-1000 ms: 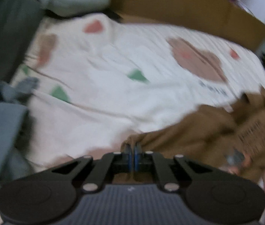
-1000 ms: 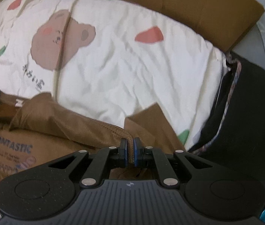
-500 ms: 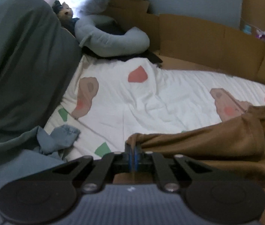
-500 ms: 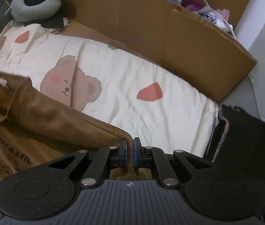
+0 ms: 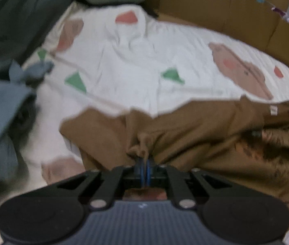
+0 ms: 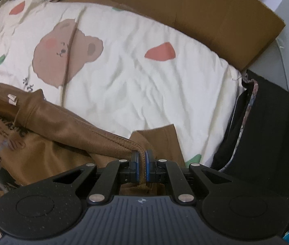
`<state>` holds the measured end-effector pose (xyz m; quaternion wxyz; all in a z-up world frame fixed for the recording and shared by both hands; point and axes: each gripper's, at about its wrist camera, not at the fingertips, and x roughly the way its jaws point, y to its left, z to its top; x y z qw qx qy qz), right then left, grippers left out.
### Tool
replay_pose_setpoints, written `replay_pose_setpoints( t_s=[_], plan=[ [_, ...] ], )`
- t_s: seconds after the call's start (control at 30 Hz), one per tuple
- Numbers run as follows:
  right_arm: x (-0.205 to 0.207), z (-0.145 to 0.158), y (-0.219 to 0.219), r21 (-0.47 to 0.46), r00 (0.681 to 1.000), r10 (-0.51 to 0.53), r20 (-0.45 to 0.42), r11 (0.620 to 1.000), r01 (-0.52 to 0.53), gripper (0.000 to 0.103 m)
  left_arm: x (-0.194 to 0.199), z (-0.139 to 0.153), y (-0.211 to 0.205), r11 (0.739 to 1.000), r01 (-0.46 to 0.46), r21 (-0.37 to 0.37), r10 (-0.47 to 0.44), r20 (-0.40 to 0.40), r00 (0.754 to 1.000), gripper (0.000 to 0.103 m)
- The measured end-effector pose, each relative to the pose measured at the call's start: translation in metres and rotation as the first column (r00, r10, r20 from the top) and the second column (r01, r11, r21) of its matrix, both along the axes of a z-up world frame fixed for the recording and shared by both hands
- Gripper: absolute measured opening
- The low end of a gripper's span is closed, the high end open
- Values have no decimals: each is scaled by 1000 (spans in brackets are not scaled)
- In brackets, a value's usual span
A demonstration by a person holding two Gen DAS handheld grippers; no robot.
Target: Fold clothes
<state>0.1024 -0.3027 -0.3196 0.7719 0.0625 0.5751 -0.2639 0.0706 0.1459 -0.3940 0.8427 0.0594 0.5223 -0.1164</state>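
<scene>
A brown sweatshirt [image 6: 48, 157] is lying across the near part of a bed, spread over a cream bedsheet [image 6: 144, 85] printed with brown bear faces and pink and green shapes. Dark printed lettering is showing on the sweatshirt's front at the left of the right wrist view, but it is too creased and blurred to read. A small white neck tag [image 6: 12, 99] is sticking up near the collar; no writing on it is legible. Small dark characters are printed on the sheet below one bear, unreadable.

The right gripper [image 6: 141, 166] is reaching forward low over the bed, its blue-padded fingers [image 6: 135, 166] clamping a stitched brown edge of the sweatshirt between them. The left gripper [image 5: 145, 170] is likewise pinching a bunched fold of the same garment, jaws nearly together around the cloth.

Beyond the sheet, a cardboard wall [image 6: 195, 14] is standing along the far side. A black garment [image 6: 267, 134] is lying at the right edge, and grey-blue clothing [image 5: 3, 106] at the left.
</scene>
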Motion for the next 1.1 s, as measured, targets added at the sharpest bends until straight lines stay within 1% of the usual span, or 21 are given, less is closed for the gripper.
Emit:
replay_pose_setpoints(
  t_s=[0.03,0.17,0.3,0.4,0.57,0.7,0.77,0.83,0.9,0.97,1.07,1.1],
  plan=[
    [0,-1,0,0,1000,2,-4,1000,-2,4,-3,-3,1,1000,0,2,0,-12,1000,9],
    [2,-5,1,-1,1000,13,-15,1000,-13,4,-10,0,3,999,38,30,-36,-42,998,10],
    [2,-5,1,1,1000,18,-16,1000,-18,4,-6,22,5,992,115,57,-113,-31,993,11],
    [1,-5,1,3,1000,20,-15,1000,-20,4,2,37,1,981,177,79,-176,-18,984,11],
    [0,-7,1,9,1000,23,-15,1000,-23,4,28,51,-12,955,274,116,-273,-23,962,14],
    [0,-7,1,14,999,34,-14,999,-34,4,45,47,-26,922,365,129,-360,-62,931,17],
    [0,-7,0,15,999,35,-14,999,-34,4,51,41,-35,898,417,142,-408,-85,909,17],
    [0,-8,0,16,999,35,-14,999,-35,4,57,34,-43,881,448,154,-436,-107,894,17],
    [0,-8,1,17,999,40,-17,999,-39,4,64,26,-46,880,454,140,-436,-142,889,17],
    [0,-8,1,16,999,47,-20,999,-47,4,66,21,-51,858,485,167,-466,-145,873,17],
    [1,-9,2,13,997,77,-23,997,-77,4,69,14,-57,826,538,168,-511,-180,841,19],
    [1,-9,2,12,996,81,-26,997,-81,4,70,12,-59,813,554,177,-523,-192,830,24]
  ],
)
